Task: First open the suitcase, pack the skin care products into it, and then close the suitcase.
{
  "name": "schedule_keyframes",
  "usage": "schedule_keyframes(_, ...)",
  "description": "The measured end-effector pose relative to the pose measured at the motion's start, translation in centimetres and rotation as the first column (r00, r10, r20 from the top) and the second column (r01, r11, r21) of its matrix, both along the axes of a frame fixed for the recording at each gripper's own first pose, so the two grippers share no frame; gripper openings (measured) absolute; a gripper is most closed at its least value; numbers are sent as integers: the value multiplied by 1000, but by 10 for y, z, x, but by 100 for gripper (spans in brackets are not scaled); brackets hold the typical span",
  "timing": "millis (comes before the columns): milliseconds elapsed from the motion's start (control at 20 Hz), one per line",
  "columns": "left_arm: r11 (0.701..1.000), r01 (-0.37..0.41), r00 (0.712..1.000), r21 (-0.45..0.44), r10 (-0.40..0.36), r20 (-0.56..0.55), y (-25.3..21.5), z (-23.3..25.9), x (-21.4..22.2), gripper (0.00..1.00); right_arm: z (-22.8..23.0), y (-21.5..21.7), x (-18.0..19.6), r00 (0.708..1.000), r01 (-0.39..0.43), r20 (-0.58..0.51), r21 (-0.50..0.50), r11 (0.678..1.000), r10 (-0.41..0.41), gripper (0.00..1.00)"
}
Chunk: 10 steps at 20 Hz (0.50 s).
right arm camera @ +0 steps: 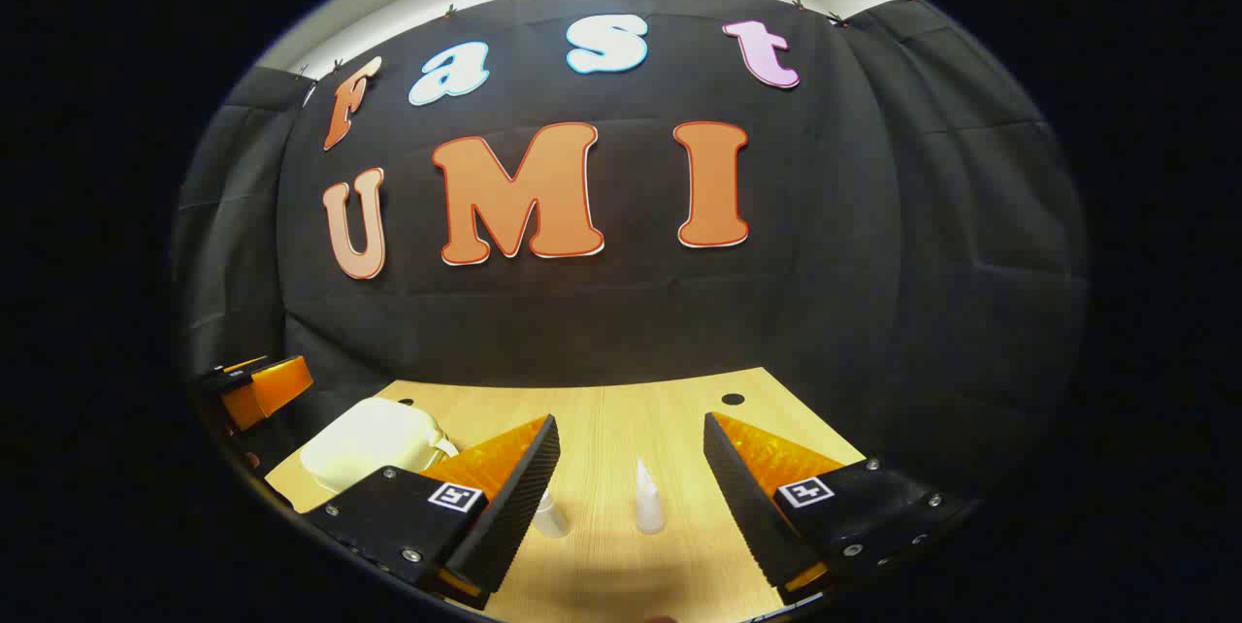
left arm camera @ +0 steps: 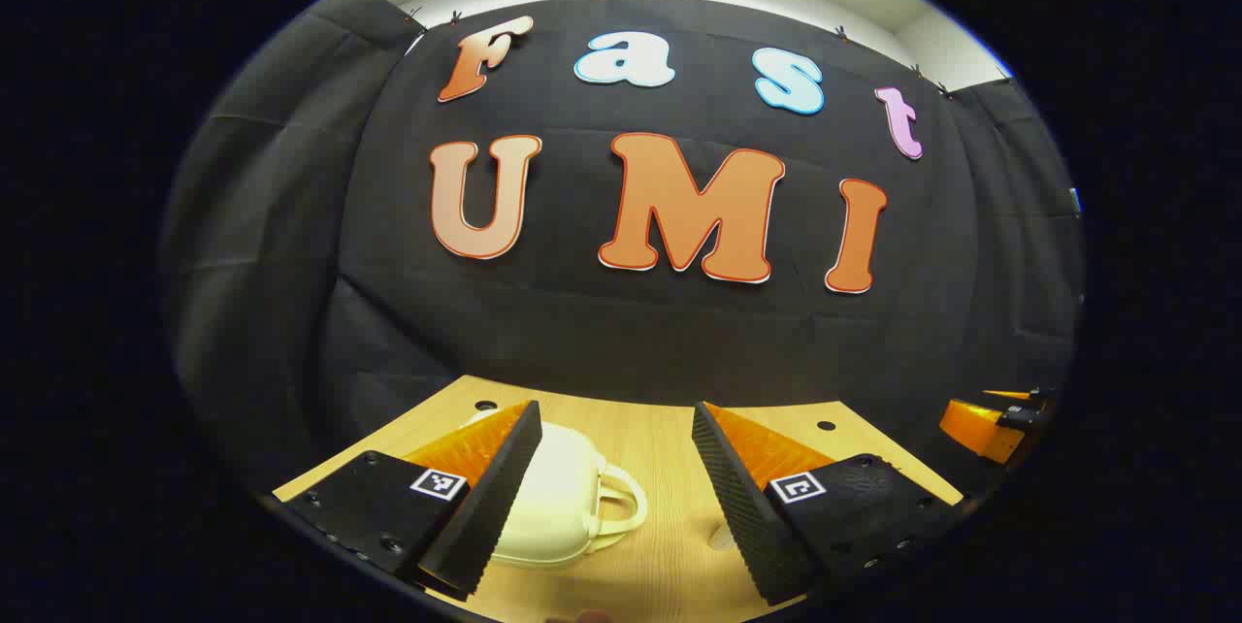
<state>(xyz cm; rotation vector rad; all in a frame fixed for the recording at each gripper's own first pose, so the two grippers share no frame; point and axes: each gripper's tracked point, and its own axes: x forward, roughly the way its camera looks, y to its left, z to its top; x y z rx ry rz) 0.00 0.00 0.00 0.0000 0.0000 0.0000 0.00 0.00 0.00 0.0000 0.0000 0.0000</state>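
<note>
The suitcase (left arm camera: 553, 502), a small cream case with a loop handle, lies flat and closed on the wooden table (left arm camera: 670, 448). In the left gripper view it sits low and left of centre, its handle pointing right, partly hidden behind that gripper's left finger. In the right gripper view the suitcase (right arm camera: 374, 443) lies at the far left of the table (right arm camera: 621, 419), beyond that gripper's left finger.

Right of the suitcase, in the right gripper view, two small white bottles stand upright on the table. The tall bottle (right arm camera: 647, 499), with a pointed cap, stands clear in the gap between the fingers. The short bottle (right arm camera: 551, 514) stands nearer the suitcase, half hidden by the left finger. The two are near each other but apart, and neither touches the suitcase.

The left gripper (left arm camera: 616, 497) hangs over the table with its jaws wide apart, holding nothing; the suitcase lies ahead of them. The right gripper (right arm camera: 631, 497) also has its jaws wide apart and empty, framing the bottles without touching them.

Each view catches the other gripper at its edge: the right gripper (left arm camera: 990, 424) far right of the suitcase, the left gripper (right arm camera: 257, 388) just left of it.
</note>
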Motion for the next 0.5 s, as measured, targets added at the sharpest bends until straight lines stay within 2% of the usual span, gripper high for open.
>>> schedule_keyframes(100,999,-9,1000,39,10,-9,1,3,17,98,0,-2,6,999,31,8,-23,999,-31,95)
schedule_keyframes(250,999,-13,1000,50,13,5,1,9,31,98,-2,3,16,999,34,7,-71,997,-34,95)
schedule_keyframes(500,998,-5,1000,63,5,-10,0,-1,45,98,-7,2,30,999,37,-6,-63,997,-37,95)
